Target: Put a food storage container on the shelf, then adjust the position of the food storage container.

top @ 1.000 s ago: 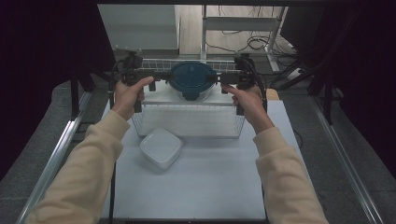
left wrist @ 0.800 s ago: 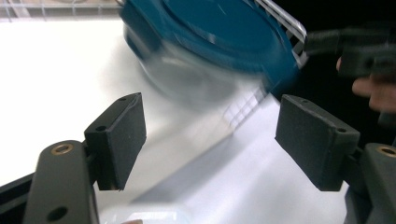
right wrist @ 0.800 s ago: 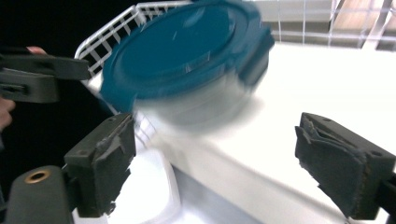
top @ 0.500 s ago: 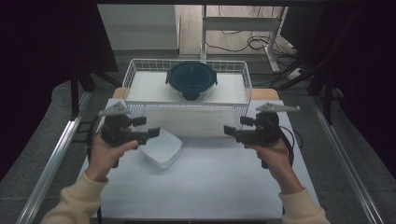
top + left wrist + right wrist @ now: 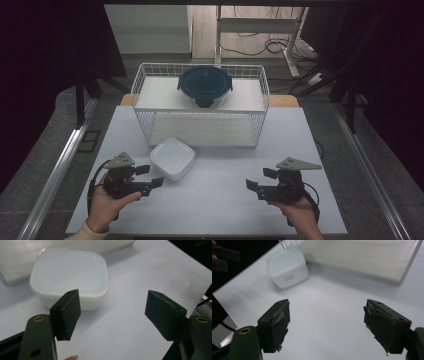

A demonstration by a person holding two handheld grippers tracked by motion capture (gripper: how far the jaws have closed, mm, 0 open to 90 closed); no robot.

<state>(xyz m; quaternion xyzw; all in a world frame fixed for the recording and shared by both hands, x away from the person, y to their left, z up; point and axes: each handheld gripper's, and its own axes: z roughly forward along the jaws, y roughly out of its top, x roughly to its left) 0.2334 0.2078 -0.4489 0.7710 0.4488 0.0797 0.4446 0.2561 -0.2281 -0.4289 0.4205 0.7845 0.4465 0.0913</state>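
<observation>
A white square bowl (image 5: pixel 172 159) sits on the white table (image 5: pixel 220 205), just in front of a white wire basket (image 5: pixel 200 127). Inside the basket lies a round container with a dark teal clip lid (image 5: pixel 205 85). My left gripper (image 5: pixel 151 176) hovers low at the front left, its tips close to the bowl's near corner. In the left gripper view the bowl (image 5: pixel 70 272) lies beyond the left gripper (image 5: pixel 113 307). My right gripper (image 5: pixel 259 179) is at the front right over bare table. Both have just been closing slightly; both stand open with nothing between the pads.
In the right gripper view, the bowl (image 5: pixel 287 267) and the basket's front wall (image 5: pixel 362 257) lie ahead of the right gripper (image 5: pixel 325 315). Metal rails (image 5: pixel 55 175) run along both sides of the table. Cables and a stand's legs lie on the floor behind.
Both hands have left the basket's far corners and come back and down to the table's near edge. The basket, container and bowl have stayed put.
</observation>
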